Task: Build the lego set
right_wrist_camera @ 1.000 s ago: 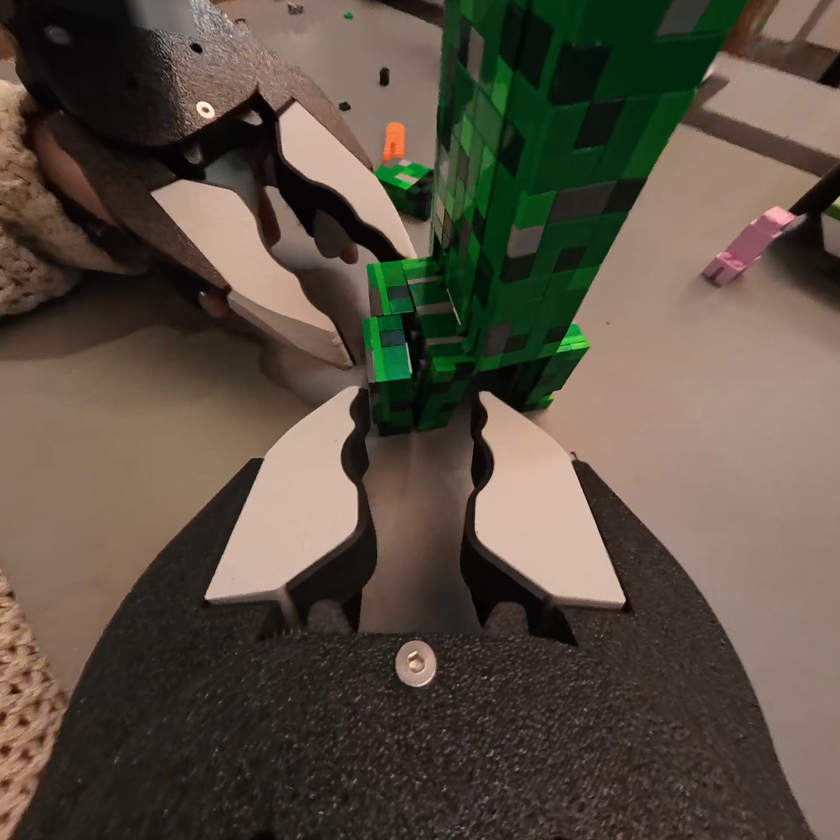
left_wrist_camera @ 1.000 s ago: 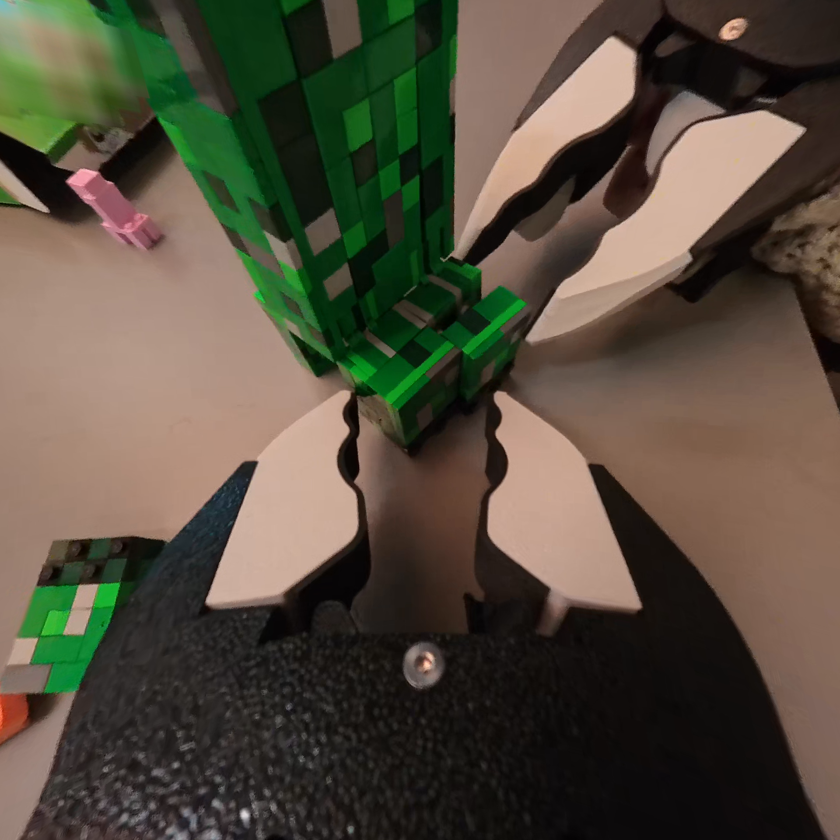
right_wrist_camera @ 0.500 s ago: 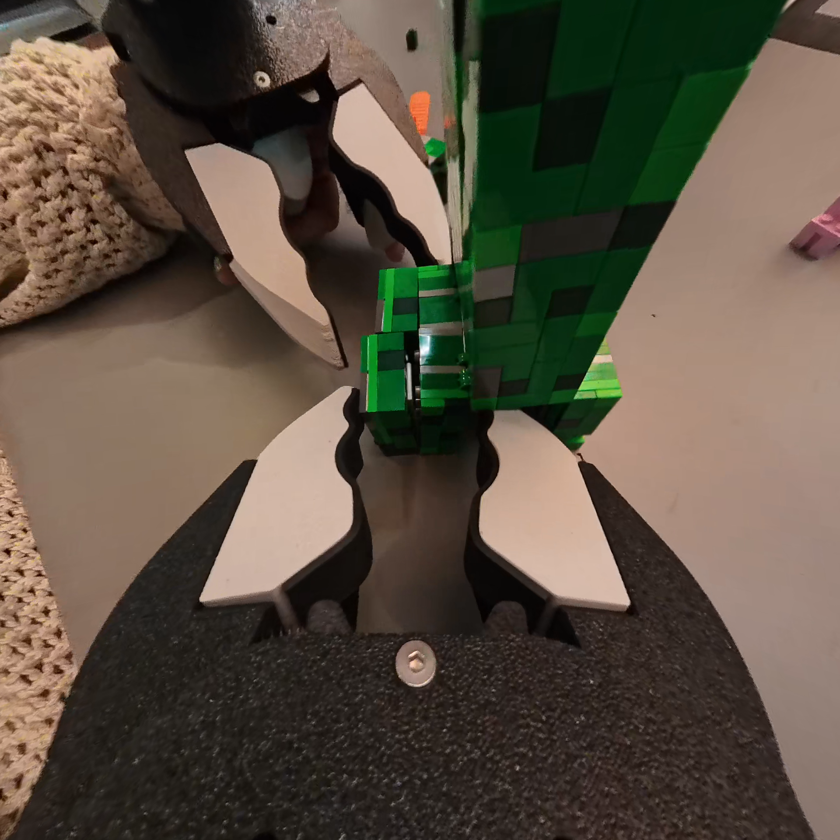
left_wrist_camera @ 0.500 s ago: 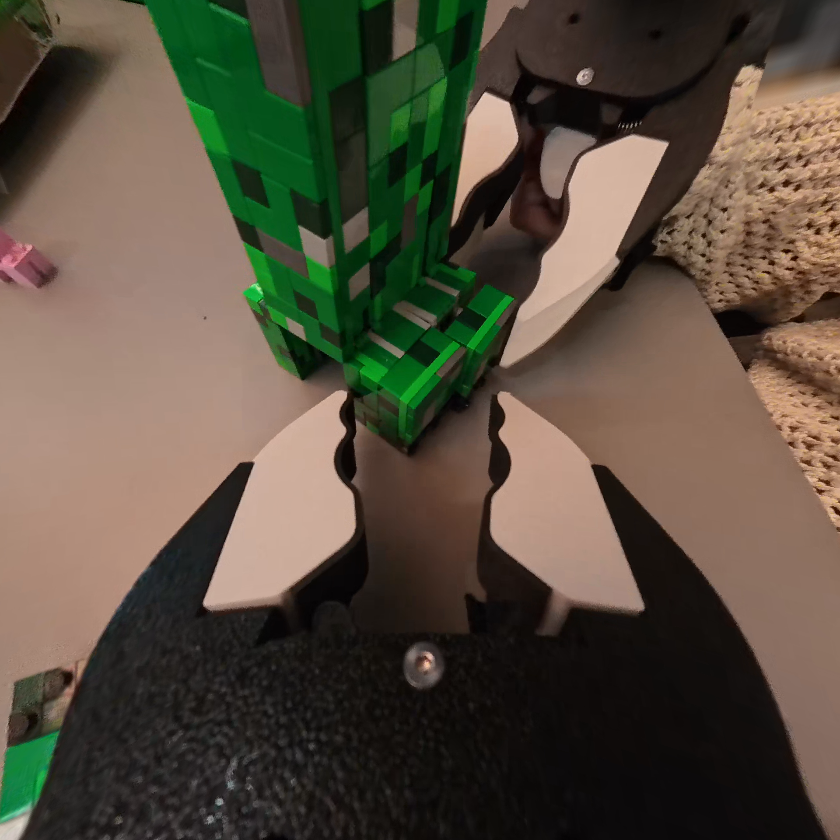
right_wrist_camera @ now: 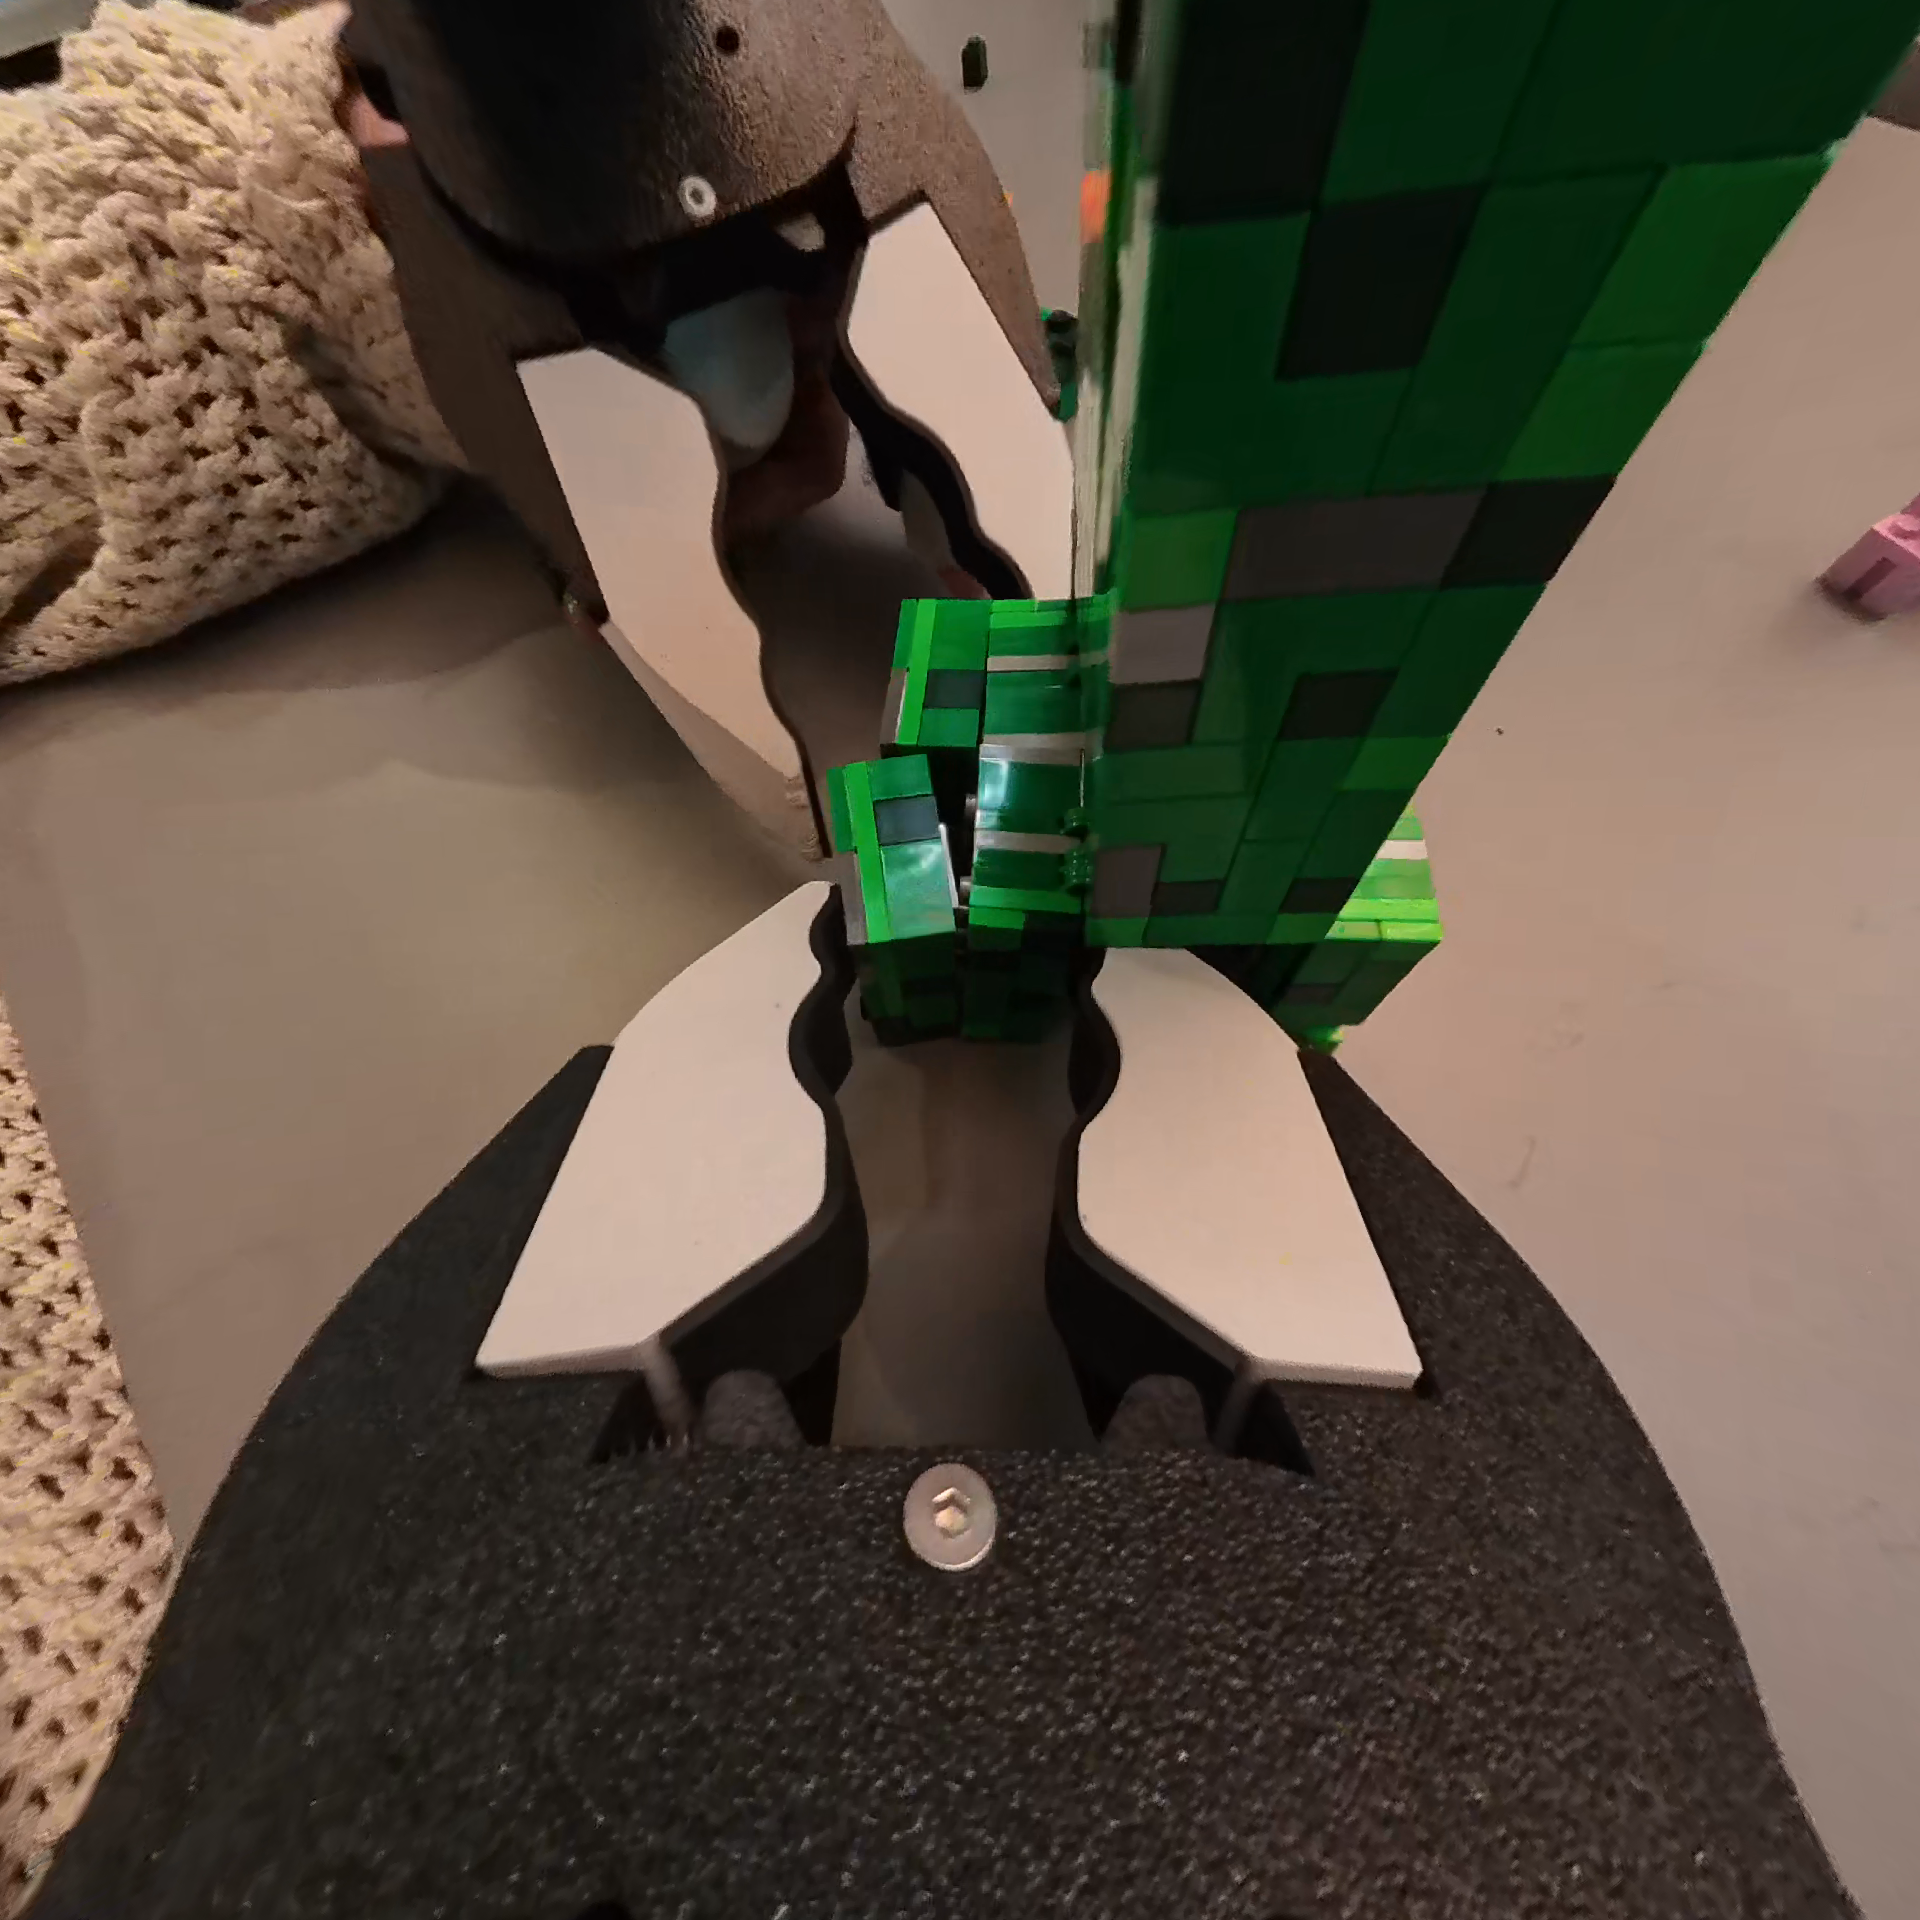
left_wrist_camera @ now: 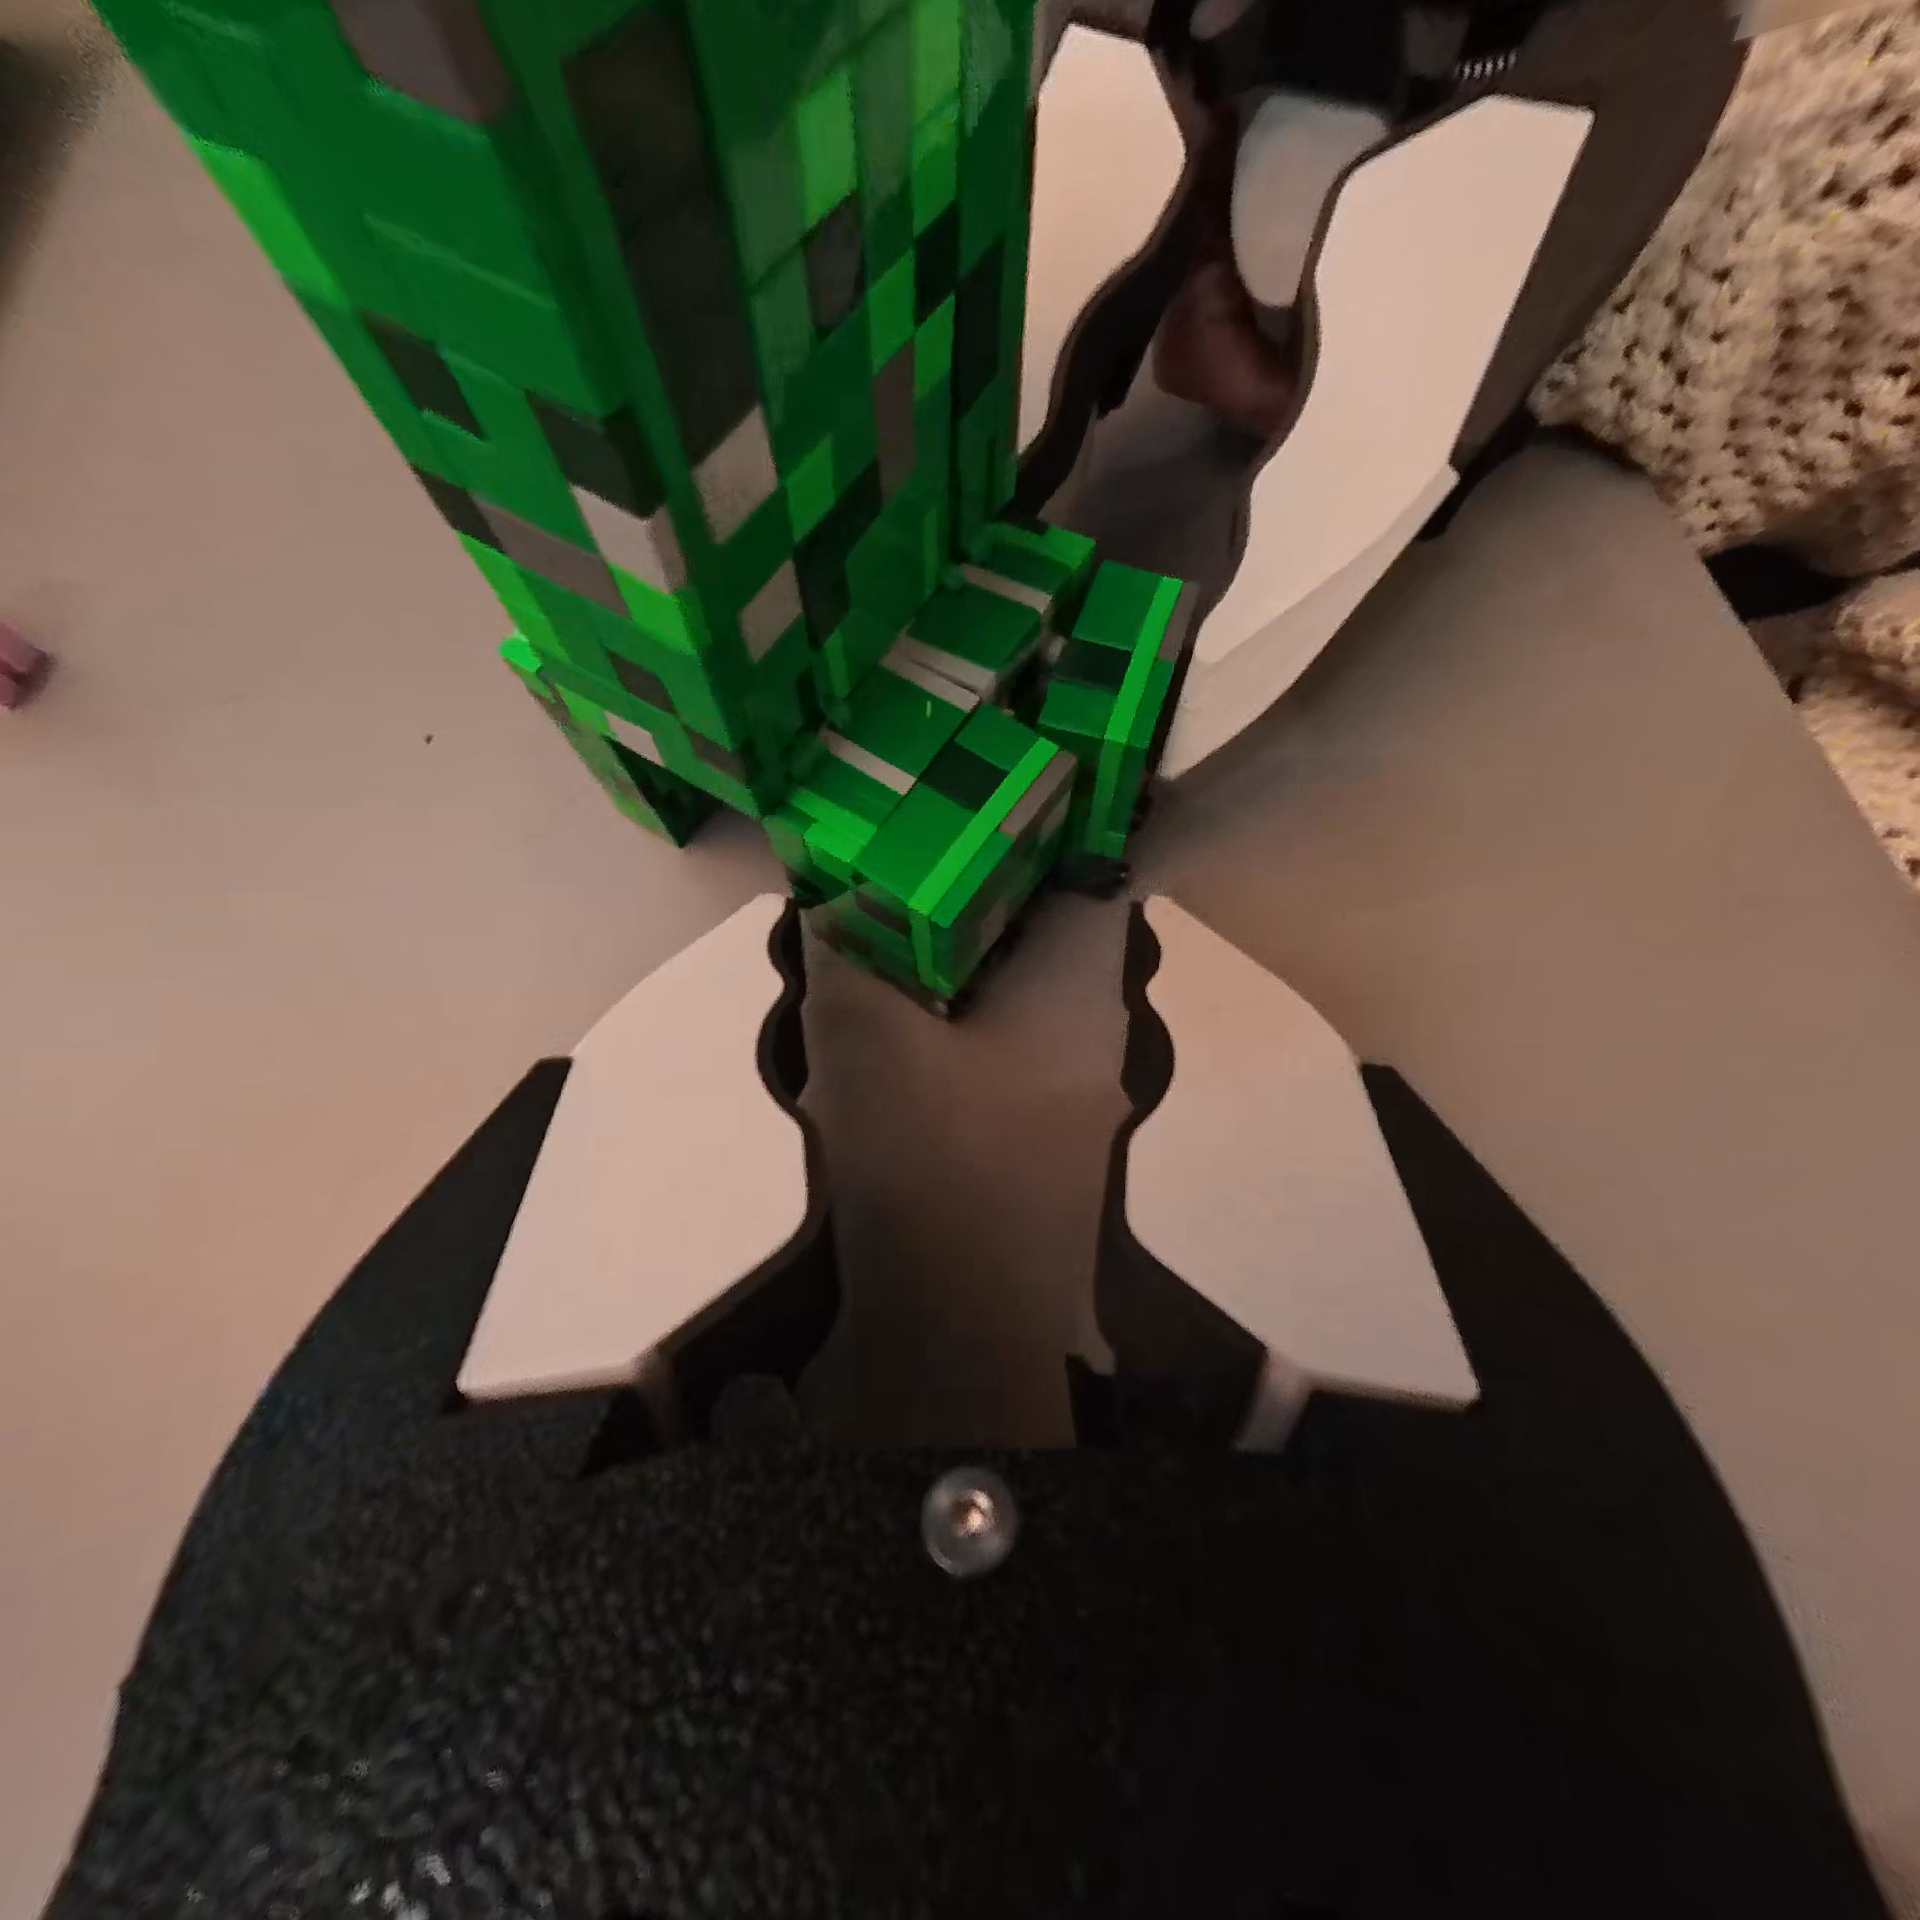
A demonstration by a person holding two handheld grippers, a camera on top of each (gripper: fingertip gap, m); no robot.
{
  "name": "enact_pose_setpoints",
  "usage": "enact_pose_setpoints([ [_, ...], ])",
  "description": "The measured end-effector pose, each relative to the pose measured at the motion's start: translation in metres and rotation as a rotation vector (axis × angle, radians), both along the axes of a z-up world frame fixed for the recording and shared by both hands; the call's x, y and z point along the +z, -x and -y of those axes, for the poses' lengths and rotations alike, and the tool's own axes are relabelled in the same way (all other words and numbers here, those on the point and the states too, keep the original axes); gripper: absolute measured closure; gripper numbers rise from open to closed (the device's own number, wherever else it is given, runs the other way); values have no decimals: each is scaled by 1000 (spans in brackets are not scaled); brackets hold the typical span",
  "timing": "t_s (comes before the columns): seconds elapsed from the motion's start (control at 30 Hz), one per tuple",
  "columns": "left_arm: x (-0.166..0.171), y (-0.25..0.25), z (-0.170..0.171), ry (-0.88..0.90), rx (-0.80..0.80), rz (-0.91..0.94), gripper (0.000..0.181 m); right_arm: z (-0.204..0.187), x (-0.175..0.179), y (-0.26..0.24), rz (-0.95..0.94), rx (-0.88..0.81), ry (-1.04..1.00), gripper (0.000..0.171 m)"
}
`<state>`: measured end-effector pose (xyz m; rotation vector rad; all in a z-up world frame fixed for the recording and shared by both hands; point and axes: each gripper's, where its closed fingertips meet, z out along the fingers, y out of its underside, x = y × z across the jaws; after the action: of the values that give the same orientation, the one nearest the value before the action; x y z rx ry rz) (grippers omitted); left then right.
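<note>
Standing upright on the grey table (left_wrist_camera: 260, 935), the green block tower (left_wrist_camera: 675, 343) runs its long axis straight up past the top edge of both views. At its base two small green foot blocks (left_wrist_camera: 966, 831) jut toward the left gripper (left_wrist_camera: 961, 914), whose fingers are spread apart, the near block's corner just between their tips. Opposite, the right gripper (right_wrist_camera: 961, 935) has its fingers apart too, flanking the same foot blocks (right_wrist_camera: 935, 883); whether they press on them cannot be told. Bare table lies open to the tower's left in the left wrist view; its edge runs along the right, a cream knitted sleeve (left_wrist_camera: 1766, 312) beyond. Only the right wrist view shows a gap between the nearer foot block and the tower. A pink piece (right_wrist_camera: 1875, 571) lies well apart.
</note>
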<state>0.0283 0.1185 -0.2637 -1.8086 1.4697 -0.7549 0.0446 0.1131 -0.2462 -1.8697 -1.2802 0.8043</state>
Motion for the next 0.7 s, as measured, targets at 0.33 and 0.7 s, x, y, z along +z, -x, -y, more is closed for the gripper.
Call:
enact_pose_setpoints([
  [0.33, -1, -4, 2, 4, -44, -9, 122, 6, 0, -4, 0, 59, -5, 134],
  [0.7, 0, -7, 10, 52, -49, 2, 125, 7, 0, -10, 12, 16, -29, 132],
])
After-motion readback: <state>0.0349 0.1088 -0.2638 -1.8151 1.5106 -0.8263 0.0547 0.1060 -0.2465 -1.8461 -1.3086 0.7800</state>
